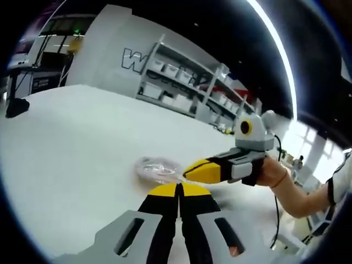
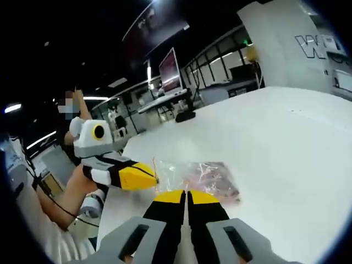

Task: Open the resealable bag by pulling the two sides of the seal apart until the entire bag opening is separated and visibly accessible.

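A clear resealable bag point(image 1: 157, 168) point(image 2: 199, 176) with pinkish contents lies on the white table point(image 1: 71, 143) point(image 2: 286, 143). My left gripper point(image 1: 177, 187) has its yellow-tipped jaws pressed together at the bag's near edge. In the right gripper view, my left gripper point(image 2: 153, 178) comes in from the left and meets the bag's left corner. My right gripper point(image 2: 187, 192) is also shut, its tips at the bag's near rim. In the left gripper view, my right gripper point(image 1: 186, 172) comes in from the right and touches the bag's right edge. The thin film between the jaws is hard to make out.
A person's forearm point(image 1: 291, 190) holds the right gripper, and another arm point(image 2: 66, 192) holds the left one. Shelving with bins point(image 1: 187, 82) stands beyond the table. Desks and a monitor point(image 2: 169, 71) are past the far edge. The white tabletop stretches wide around the bag.
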A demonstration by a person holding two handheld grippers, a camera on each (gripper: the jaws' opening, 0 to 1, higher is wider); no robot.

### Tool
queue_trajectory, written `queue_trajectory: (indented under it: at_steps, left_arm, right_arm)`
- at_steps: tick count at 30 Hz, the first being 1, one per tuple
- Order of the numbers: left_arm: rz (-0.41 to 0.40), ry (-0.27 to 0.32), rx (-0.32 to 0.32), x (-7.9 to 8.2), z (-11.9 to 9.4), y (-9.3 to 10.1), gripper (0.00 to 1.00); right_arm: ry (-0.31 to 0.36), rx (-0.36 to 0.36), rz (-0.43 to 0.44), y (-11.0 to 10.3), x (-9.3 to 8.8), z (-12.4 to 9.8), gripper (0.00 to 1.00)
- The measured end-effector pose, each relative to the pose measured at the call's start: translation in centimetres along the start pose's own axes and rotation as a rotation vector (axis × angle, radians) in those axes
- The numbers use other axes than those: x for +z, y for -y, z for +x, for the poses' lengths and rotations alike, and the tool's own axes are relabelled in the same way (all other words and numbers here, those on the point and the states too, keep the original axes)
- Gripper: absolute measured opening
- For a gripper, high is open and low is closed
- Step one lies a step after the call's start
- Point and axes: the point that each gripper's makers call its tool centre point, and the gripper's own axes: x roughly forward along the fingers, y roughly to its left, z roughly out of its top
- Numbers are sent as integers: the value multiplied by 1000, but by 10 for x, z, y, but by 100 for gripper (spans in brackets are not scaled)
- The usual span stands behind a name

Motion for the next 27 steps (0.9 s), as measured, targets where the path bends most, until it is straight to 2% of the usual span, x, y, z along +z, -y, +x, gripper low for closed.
queue_trajectory:
  at_steps: [4,8,14,20,27]
  left_arm:
    - [2,-6,0,1,0,0,1]
    - [27,-22,12,0,2,0,1]
    - [53,-32,21,0,2,-2,1]
    - [71,-30,28,0,3,-2,1]
    - [85,-37,27,-3,4,1,1]
  right_arm:
    - [12,-20,-26,5,4,-2,2]
    - [-5,-42,-69,7,1,-3,2]
    - [36,-14,-102,-11,6,-4,6]
    - [33,-4,-157,-27,5,0,6]
    - [31,1,-170,-33,1,2,6]
